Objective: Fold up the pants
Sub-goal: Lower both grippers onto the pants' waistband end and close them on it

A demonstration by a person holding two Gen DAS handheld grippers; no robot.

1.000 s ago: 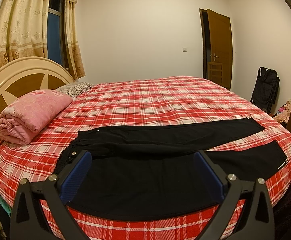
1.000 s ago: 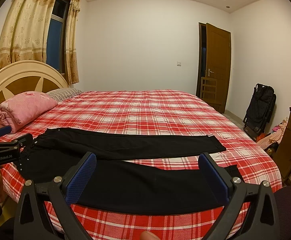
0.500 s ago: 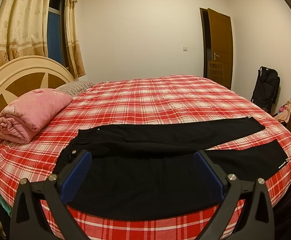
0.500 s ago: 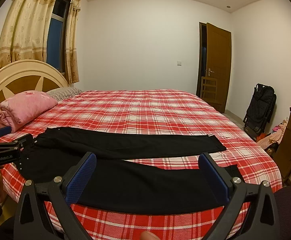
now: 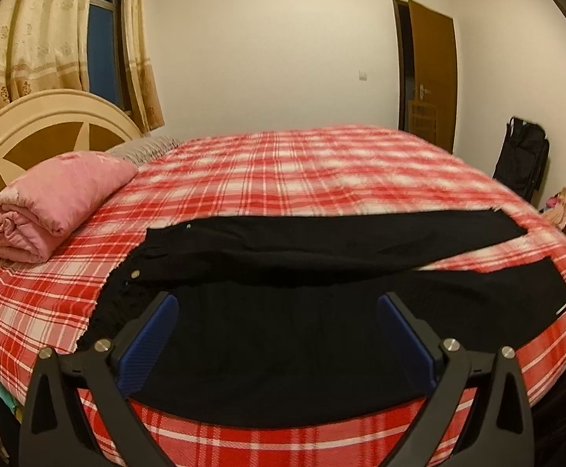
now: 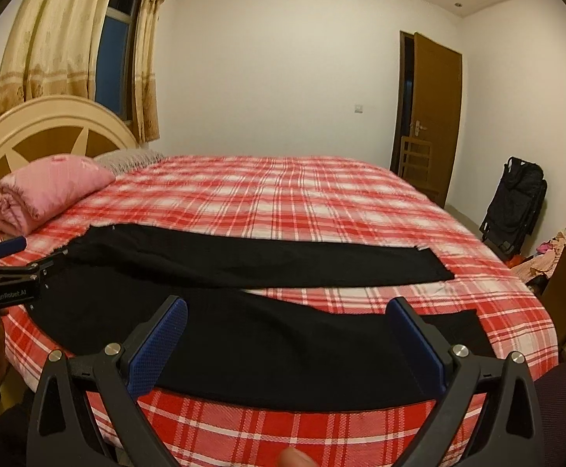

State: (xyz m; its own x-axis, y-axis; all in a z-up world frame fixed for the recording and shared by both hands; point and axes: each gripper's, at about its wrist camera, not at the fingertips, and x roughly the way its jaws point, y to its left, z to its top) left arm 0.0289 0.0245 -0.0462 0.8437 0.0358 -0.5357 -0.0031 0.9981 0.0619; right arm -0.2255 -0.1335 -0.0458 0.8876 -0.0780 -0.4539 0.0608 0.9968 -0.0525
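A: Pants?
B: Black pants [image 5: 283,311] flat on the red plaid bed [image 5: 283,171], waist toward the headboard [image 5: 30,124], legs splayed apart toward the foot.
A: Tools?
B: Left tool [image 5: 277,334] wide open over the near leg, gripping nothing. Right tool [image 6: 287,334] also spread wide, empty, above the same leg.
A: Anything else on the bed?
B: Rolled pink quilt [image 6: 45,194] by the headboard.
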